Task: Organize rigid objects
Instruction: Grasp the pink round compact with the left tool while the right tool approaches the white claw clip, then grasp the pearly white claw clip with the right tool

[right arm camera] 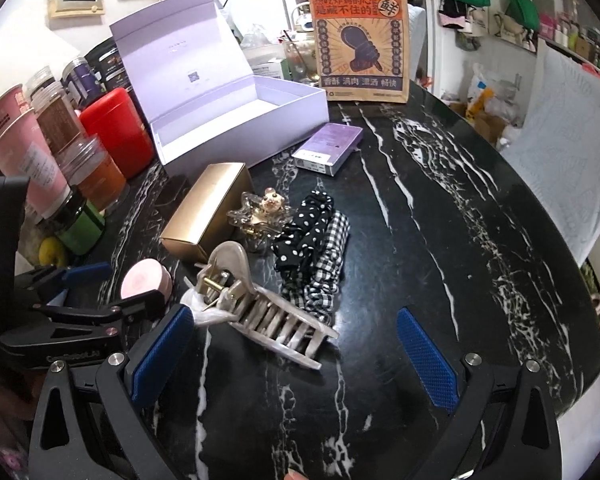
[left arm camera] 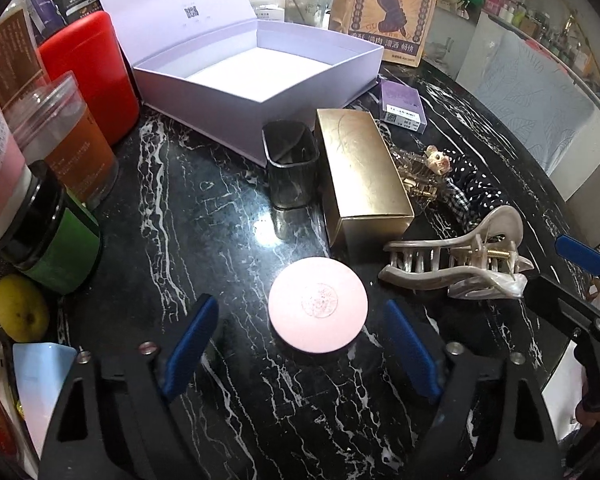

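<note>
Left wrist view: left gripper (left arm camera: 300, 354) low over the black marble table (left arm camera: 204, 220), fingers (left arm camera: 190, 350) apart on either side of a round pink compact (left arm camera: 318, 312), pads clear of its edge, nothing gripped. Compact flat on the table, just in front of a gold box (left arm camera: 362, 178). Beside the gold box, a small dark square cup (left arm camera: 290, 168), upright. Behind both, an open lilac box (left arm camera: 260, 76), lid raised, bare inside. Right of the compact, a pearly hair claw (left arm camera: 456, 262) lying on its side; farther back, a clear clip with a small animal figure (left arm camera: 428, 170), dotted and checked scrunchies (left arm camera: 472, 192), a small purple carton (left arm camera: 402, 106), a printed paper bag (left arm camera: 384, 10). Along the left edge, a red canister (left arm camera: 94, 76), jars and cups.

Right wrist view: right gripper (right arm camera: 296, 354) with fingers (right arm camera: 426, 360) spread wide, empty, over bare table near the toothed end of the hair claw (right arm camera: 256, 308); left pad close to the claw's hinge end, contact unclear. Compact (right arm camera: 146, 282) seen between the other gripper's fingers at far left.
</note>
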Motion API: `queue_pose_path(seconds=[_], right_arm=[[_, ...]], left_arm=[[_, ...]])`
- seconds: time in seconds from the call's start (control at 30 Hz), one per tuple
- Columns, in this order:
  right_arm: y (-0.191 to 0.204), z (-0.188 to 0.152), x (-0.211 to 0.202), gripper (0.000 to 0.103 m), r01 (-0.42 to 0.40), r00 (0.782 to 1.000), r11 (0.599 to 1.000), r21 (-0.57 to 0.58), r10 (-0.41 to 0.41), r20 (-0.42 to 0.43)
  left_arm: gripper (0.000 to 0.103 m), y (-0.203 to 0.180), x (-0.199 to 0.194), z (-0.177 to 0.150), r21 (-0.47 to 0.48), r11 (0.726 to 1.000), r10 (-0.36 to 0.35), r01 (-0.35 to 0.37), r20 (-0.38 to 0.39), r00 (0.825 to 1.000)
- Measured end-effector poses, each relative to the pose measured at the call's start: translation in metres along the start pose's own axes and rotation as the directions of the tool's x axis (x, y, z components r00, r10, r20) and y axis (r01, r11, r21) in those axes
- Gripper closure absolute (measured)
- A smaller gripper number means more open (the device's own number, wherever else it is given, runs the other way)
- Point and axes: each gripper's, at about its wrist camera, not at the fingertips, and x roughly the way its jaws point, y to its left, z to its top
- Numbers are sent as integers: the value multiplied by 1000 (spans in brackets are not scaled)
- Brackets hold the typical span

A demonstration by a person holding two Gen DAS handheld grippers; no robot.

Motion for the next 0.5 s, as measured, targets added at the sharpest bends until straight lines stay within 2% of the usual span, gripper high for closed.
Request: queue_pose_path(seconds=[0.1, 0.17, 0.2, 0.4, 0.5], right_arm=[[-1, 1, 1, 0, -4, 1000, 1000, 4, 4, 0], [0, 3, 2, 0, -3, 1000, 1000, -1, 3, 3], [0, 3, 2, 0, -7, 1000, 1000, -6, 7, 5], [9, 6, 6, 2, -68, 998, 997, -39, 68, 6], [16, 7, 11, 11, -109, 994, 992, -61, 109, -6]], left_arm=[[36, 1, 4, -2, -2, 1000, -6, 6, -17, 1000], [49, 2, 7, -3, 1, 1000, -26, 26, -25, 999], [52, 0, 6, -3, 12, 1000, -20, 20, -13, 1000], [53, 0, 6, -1, 26, 999, -27, 27, -7, 1000], [53, 4, 7, 1, 16, 1000, -22, 22, -9, 1000]])
